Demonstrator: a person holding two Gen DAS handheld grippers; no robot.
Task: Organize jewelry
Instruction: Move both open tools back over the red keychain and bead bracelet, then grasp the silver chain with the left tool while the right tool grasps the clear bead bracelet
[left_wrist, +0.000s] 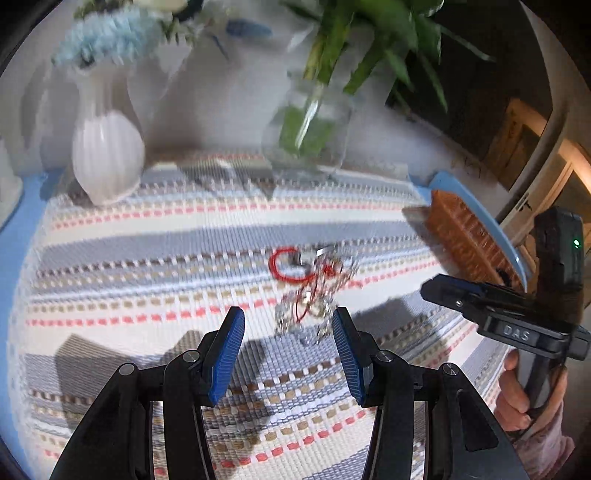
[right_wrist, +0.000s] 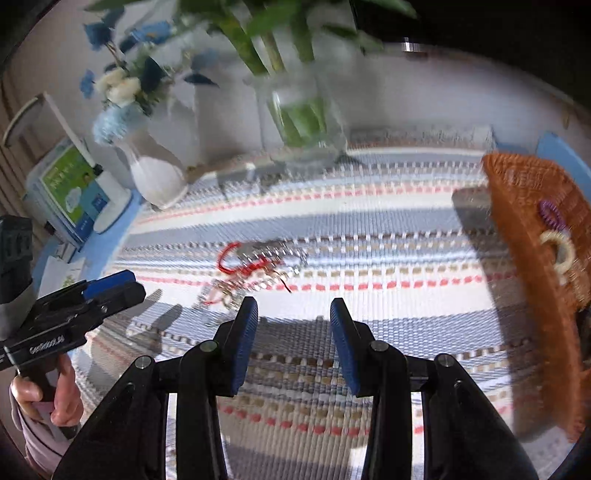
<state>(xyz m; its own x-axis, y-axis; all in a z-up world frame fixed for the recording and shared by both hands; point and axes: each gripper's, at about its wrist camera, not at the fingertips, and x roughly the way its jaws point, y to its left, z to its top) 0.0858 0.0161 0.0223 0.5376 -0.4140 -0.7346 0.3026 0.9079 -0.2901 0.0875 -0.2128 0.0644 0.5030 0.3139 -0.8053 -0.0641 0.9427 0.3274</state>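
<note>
With both the left gripper (left_wrist: 288, 326) and right gripper (right_wrist: 293, 321) spread empty, the tangled jewelry (left_wrist: 312, 288) may snag and drag out together.

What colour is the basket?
Orange-brown woven basket, clearest in the right wrist view.

Motion blurs my view of the jewelry tangle (left_wrist: 310, 291), so I can't separate its pieces. At three o'clock, the frame edge cuts off the wicker basket (right_wrist: 532, 236).
</note>
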